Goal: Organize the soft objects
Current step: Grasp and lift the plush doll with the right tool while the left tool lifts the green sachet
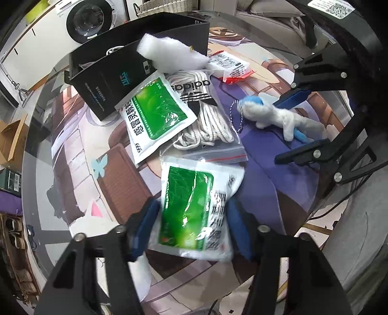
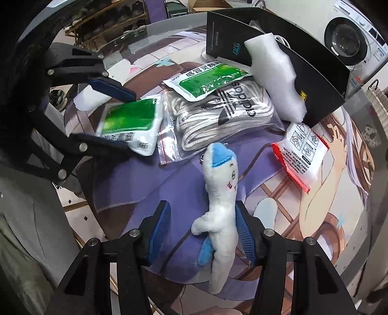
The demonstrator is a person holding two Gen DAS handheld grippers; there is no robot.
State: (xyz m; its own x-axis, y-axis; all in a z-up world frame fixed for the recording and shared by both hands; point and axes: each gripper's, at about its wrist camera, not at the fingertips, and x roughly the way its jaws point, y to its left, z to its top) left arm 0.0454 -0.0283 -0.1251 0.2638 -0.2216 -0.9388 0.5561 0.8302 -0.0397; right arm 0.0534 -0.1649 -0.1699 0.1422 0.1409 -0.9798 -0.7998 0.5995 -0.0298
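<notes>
Left gripper [image 1: 191, 218] open astride green sachet [image 1: 191, 208]; right gripper [image 2: 202, 232] open astride plush toy [image 2: 222, 208], long axis parallel to fingers, neither gripped.

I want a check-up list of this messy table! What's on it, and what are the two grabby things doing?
Surface: round glass table over a cartoon-print mat.
Job's things: plush shark toy; near green sachet; second green sachet; bagged Adidas laces; white foam piece; red-edged white packet.
Clutter: open black box behind the pile.
Grippers: left gripper jaws open around the near green sachet; right gripper jaws open around the plush shark toy.
Cables: white cord in the box, partly hidden.
Surroundings: washing machine, shoe rack.
</notes>
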